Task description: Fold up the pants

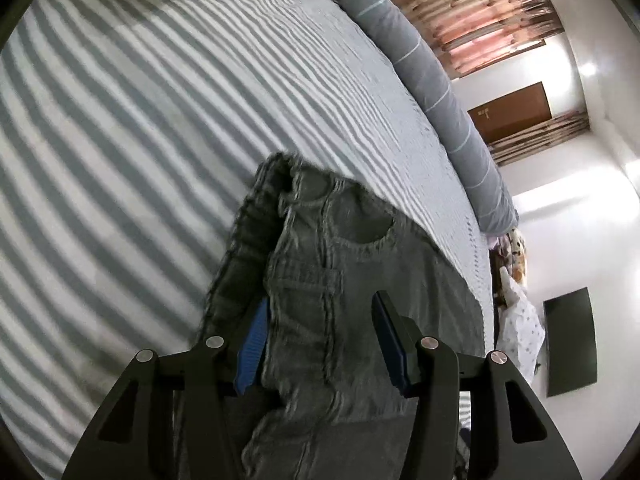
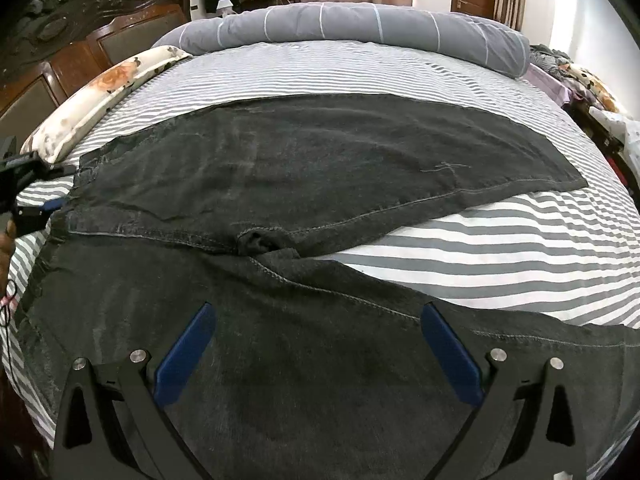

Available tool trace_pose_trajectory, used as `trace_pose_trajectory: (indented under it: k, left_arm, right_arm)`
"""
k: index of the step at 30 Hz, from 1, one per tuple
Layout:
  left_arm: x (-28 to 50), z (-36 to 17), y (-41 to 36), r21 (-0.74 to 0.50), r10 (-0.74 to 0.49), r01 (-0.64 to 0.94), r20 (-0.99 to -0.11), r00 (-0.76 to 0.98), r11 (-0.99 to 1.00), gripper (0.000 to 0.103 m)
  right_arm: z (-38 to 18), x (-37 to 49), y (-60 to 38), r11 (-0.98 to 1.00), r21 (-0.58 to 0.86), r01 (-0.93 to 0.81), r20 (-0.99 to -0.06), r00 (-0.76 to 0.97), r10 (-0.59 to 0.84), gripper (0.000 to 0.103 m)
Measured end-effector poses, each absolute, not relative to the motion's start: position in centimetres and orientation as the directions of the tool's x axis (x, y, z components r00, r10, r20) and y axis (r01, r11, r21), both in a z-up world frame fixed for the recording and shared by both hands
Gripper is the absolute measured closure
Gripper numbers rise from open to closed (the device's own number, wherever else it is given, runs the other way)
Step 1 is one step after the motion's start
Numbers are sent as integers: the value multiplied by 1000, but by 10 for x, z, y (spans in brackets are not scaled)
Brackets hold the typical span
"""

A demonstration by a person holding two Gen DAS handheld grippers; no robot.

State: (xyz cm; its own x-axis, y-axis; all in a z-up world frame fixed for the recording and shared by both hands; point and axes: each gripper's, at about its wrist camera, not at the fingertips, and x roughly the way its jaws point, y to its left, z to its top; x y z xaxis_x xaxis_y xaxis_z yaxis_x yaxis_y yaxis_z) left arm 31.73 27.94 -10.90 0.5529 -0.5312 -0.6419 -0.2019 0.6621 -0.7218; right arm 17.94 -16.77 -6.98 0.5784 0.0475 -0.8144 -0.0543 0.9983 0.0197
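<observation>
Dark grey jeans (image 2: 320,168) lie spread on the striped bed, waist at the left, legs running right and splayed apart at the crotch (image 2: 260,242). My right gripper (image 2: 316,320) is open, just above the near leg. In the left wrist view the jeans' waistband and pocket (image 1: 320,248) bunch up between the pads; my left gripper (image 1: 318,308) has its blue pads apart around the waist fabric, the left pad touching it. The left gripper also shows in the right wrist view (image 2: 52,188) at the waist's left edge.
The bed has a grey-and-white striped sheet (image 2: 500,240). A rolled grey duvet (image 2: 360,28) lies along the far side. A floral pillow (image 2: 100,92) sits by the wooden headboard (image 2: 80,36) on the left. Clutter lies off the bed's right edge (image 2: 592,84).
</observation>
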Motion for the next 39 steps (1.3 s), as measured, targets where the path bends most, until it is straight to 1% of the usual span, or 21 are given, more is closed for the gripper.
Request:
trace_pose_trajectory:
  k: [4, 7, 11, 14, 15, 16, 17, 19, 21, 23, 26, 28, 29, 31, 34, 37, 39]
  left_arm:
    - [337, -114, 283, -741, -538, -211, -625, 566, 638, 53]
    - [352, -110, 282, -718, -510, -201, -635, 580, 666, 55]
    - [364, -110, 282, -714, -483, -203, -627, 611, 670, 56]
    - [366, -112, 279, -711, -462, -204, -620, 634, 673, 56]
    - [365, -112, 277, -699, -447, -203, -624, 641, 686, 60]
    - [366, -112, 274, -684, -431, -198, -630, 646, 703, 69]
    - [364, -109, 270, -655, -407, -186, -639, 652, 732, 73]
    - [361, -106, 267, -631, -385, -161, -634, 671, 759, 89]
    - [356, -102, 265, -618, -364, -147, -619, 696, 772, 96]
    - [351, -97, 265, -623, -364, -124, -594, 718, 772, 96]
    - [340, -87, 263, -617, -364, -78, -556, 747, 783, 97]
    - [331, -79, 263, -623, -374, -44, -522, 767, 781, 97]
    - [327, -76, 264, -627, -379, -31, -509, 773, 778, 97]
    - [323, -73, 266, -644, -394, -12, -482, 782, 765, 97]
    - [319, -66, 268, -673, -411, 8, -443, 797, 740, 97]
    - [314, -62, 271, -689, -419, 25, -411, 810, 724, 97]
    - [310, -57, 270, -678, -417, 42, -401, 815, 734, 97]
  right_arm:
    - [-72, 183, -168, 998, 6, -59, -814, 579, 39, 1]
    - [-73, 189, -167, 998, -3, -69, -814, 579, 37, 1]
    - [-71, 203, -167, 996, -16, -91, -813, 582, 40, 1]
    - [-64, 225, -166, 990, 3, -139, -806, 585, 84, 1]
    - [-61, 235, -165, 986, 11, -164, -806, 583, 106, 1]
    - [-58, 248, -164, 981, 18, -195, -804, 581, 131, 1]
    - [-55, 258, -162, 976, 15, -218, -802, 580, 142, 1]
    - [-48, 290, -157, 961, 3, -275, -804, 571, 166, 1]
    - [-44, 315, -152, 952, 1, -305, -808, 560, 180, 1]
    - [-43, 346, -143, 936, -9, -352, -820, 539, 194, 1]
    - [-48, 383, -121, 870, -89, -485, -843, 501, 193, 3]
    - [-54, 401, -108, 815, -112, -568, -862, 464, 205, 16]
    - [-56, 407, -103, 794, -122, -595, -867, 454, 207, 27]
    - [-64, 423, -88, 727, -135, -673, -888, 407, 212, 33]
    - [-71, 442, -76, 667, -105, -738, -904, 350, 244, 34]
    - [-68, 464, -76, 652, -41, -757, -908, 300, 291, 34]
    - [-61, 481, -79, 656, -16, -754, -897, 301, 323, 34]
